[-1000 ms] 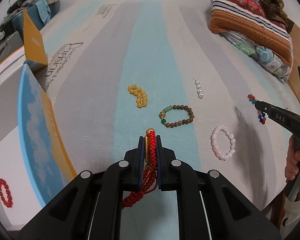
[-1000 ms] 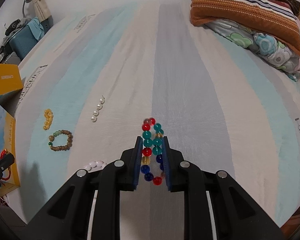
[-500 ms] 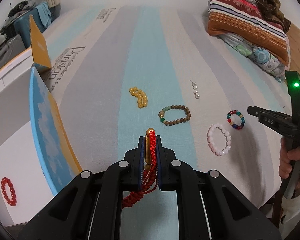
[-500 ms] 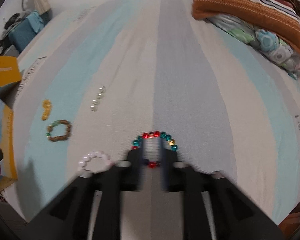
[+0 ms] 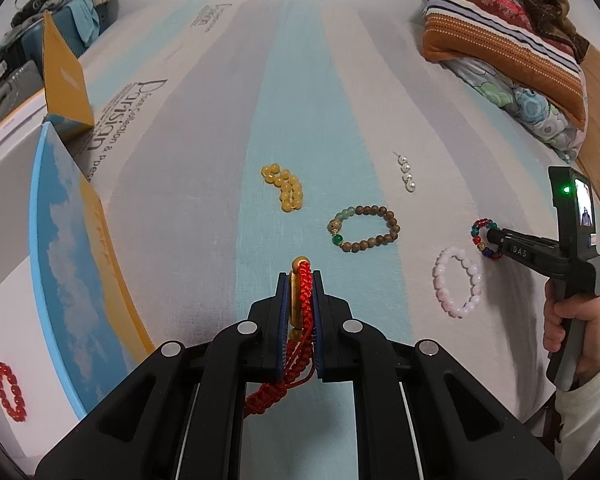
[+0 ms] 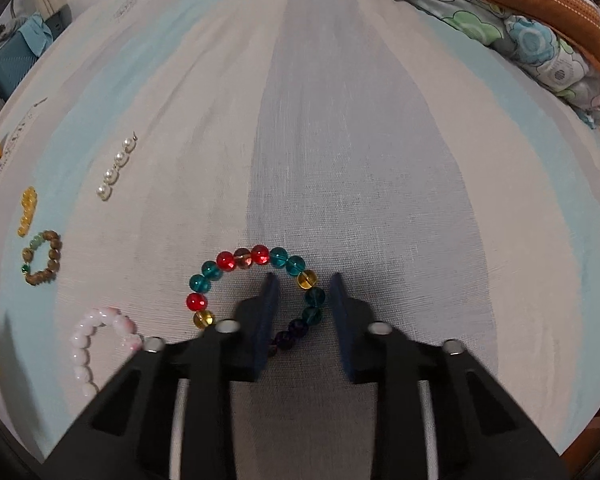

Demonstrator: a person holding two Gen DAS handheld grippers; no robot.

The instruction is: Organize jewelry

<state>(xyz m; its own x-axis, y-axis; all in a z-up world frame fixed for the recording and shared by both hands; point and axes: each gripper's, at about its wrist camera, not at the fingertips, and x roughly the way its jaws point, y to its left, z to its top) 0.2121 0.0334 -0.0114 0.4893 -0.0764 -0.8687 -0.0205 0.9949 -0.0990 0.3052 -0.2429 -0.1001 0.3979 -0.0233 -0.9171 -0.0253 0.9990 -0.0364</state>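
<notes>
My left gripper (image 5: 300, 276) is shut on a red braided cord bracelet (image 5: 305, 300) with a gold bead, held above the bed. My right gripper (image 6: 302, 280) is open and low on the sheet; the multicolour glass bead bracelet (image 6: 260, 258) lies flat on the sheet, one side between the jaws. In the left wrist view the right gripper (image 5: 490, 238) sits at that bracelet (image 5: 478, 232). A yellow bracelet (image 5: 286, 188), a wooden bead bracelet (image 5: 366, 228), a pearl strand (image 5: 406, 170) and a pink bracelet (image 5: 458, 282) lie on the sheet.
An open box with a blue-and-orange lid (image 5: 72, 256) stands at the left, with a red bead bracelet (image 5: 10, 386) inside. Folded blankets and a pillow (image 5: 508, 28) lie at the far right. The bed edge is near at the bottom right.
My right gripper has opened and let the multicolour bracelet down flat on the sheet. My left gripper still holds the red cord bracelet.
</notes>
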